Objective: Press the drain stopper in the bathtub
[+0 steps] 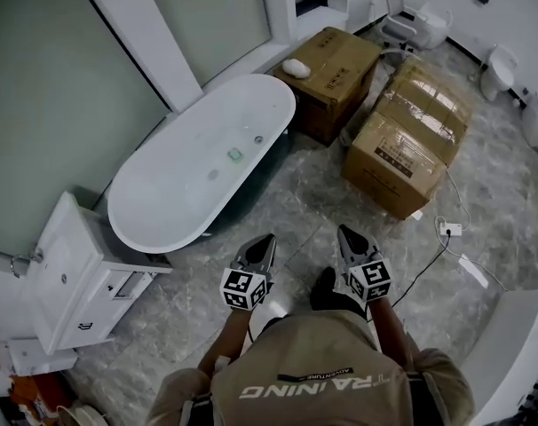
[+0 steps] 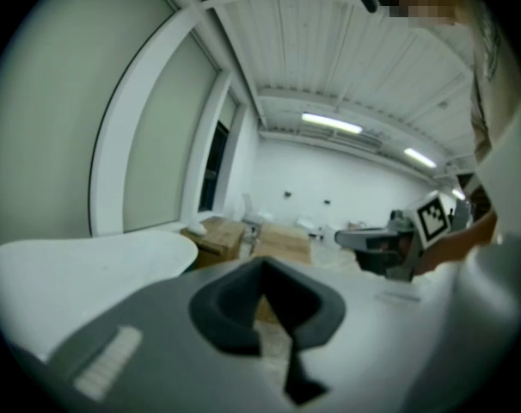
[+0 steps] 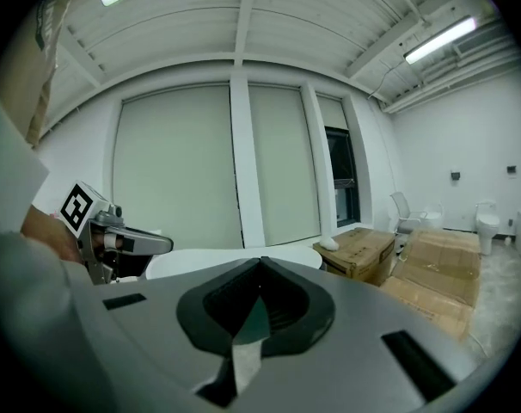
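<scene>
White bathtub (image 1: 162,204): oval and freestanding, on the grey marbled floor (image 1: 296,193), set along a frosted glass wall.
Drain stopper (image 1: 213,174): small grey round spot on the tub floor, about mid-length. Both grippers are well apart from it.
Green item (image 1: 235,153): small, lies in the tub between the drain stopper and a small metal fitting (image 1: 258,138) nearer the tub's far end. Too small to identify.
Left gripper (image 1: 263,242): jaws closed against each other with nothing between them. Held over the floor, near the tub's outer side and close in front of the person.
Right gripper (image 1: 349,236): jaws also pressed together and empty. Level with the left gripper, over the floor, farther from the tub.
Cardboard boxes: one box (image 1: 329,71) stands at the tub's far end with a white lump (image 1: 296,67) on top. A taped second box (image 1: 409,140) stands just beside it.
Cabinet (image 1: 69,278): white, at the tub's near end.
Power strip (image 1: 449,229): on the floor, right of the second box, with a cable running from it.
</scene>
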`<state>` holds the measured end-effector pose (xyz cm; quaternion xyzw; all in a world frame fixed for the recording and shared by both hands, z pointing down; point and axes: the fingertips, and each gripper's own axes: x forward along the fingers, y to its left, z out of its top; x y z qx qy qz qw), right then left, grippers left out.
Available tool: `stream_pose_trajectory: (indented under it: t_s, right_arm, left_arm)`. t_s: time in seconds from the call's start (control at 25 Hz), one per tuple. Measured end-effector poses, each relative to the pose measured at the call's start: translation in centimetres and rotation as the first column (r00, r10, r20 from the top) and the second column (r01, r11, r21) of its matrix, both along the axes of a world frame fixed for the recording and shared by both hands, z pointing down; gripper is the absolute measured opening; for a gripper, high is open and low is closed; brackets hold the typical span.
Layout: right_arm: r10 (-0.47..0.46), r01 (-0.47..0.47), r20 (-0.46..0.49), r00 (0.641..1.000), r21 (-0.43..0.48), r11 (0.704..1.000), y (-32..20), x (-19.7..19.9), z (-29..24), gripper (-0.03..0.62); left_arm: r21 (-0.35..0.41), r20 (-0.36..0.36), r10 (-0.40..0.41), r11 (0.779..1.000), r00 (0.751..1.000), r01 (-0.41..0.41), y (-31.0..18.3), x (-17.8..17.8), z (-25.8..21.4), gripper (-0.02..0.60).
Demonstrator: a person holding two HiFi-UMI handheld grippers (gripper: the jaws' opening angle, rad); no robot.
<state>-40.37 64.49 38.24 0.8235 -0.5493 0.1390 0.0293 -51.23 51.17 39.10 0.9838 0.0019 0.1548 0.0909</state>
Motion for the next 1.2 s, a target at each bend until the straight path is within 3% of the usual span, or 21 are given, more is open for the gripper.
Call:
stream_pose_trajectory:
  t_s: [0.16, 0.28, 0.4, 0.52, 0.8, 1.0, 1.2]
  right_arm:
    - [-0.047, 0.047, -0.004, 0.999, 0.007, 0.999, -1.2, 5.8, -0.1, 0.008]
    - [-0.064, 0.062, -0.055, 0.996, -0.048, 0.997, -1.1, 10.2, 0.6, 0.009]
    - [-0.060, 0.058, -0.038, 0.997, -0.047, 0.997, -1.7, 13.7, 1.0, 0.009]
    - [-0.084, 0.084, -0.010, 0.996, -0.024, 0.996, -3.4, 15.3, 1.2, 0.008]
    - [-0.112, 0.114, 0.044, 0.993, -0.047, 0.992, -7.3, 18.3, 3.2, 0.009]
    - [-0.045, 0.049, 0.063, 0.997, -0.067, 0.997, -10.2, 22.5, 3.0, 0.009]
    - [-0.012, 0.011, -0.004, 1.000, -0.068, 0.998, -15.0, 26.6, 0.5, 0.008]
  left_arm:
    - [0.015, -0.006, 0.002, 1.000, 1.000, -0.002, -0.4, 6.2, -0.8, 0.002]
    - [0.002, -0.030, -0.051, 0.999, 0.998, 0.051, -1.8, 10.5, -1.0, 0.003]
    - [-0.002, -0.031, -0.098, 0.995, 0.995, 0.098, -3.8, 13.7, -1.2, 0.003]
    - [0.015, -0.003, -0.104, 0.994, 0.995, 0.104, -5.0, 15.6, -0.6, 0.003]
    - [-0.087, 0.055, -0.061, 0.994, 0.997, 0.065, -4.7, 19.7, 3.7, 0.003]
    - [-0.067, 0.029, -0.099, 0.993, 0.995, 0.101, -9.4, 25.0, 4.9, 0.003]
    - [-0.028, -0.052, -0.025, 0.999, 0.998, 0.023, -15.1, 30.9, 1.5, 0.003]
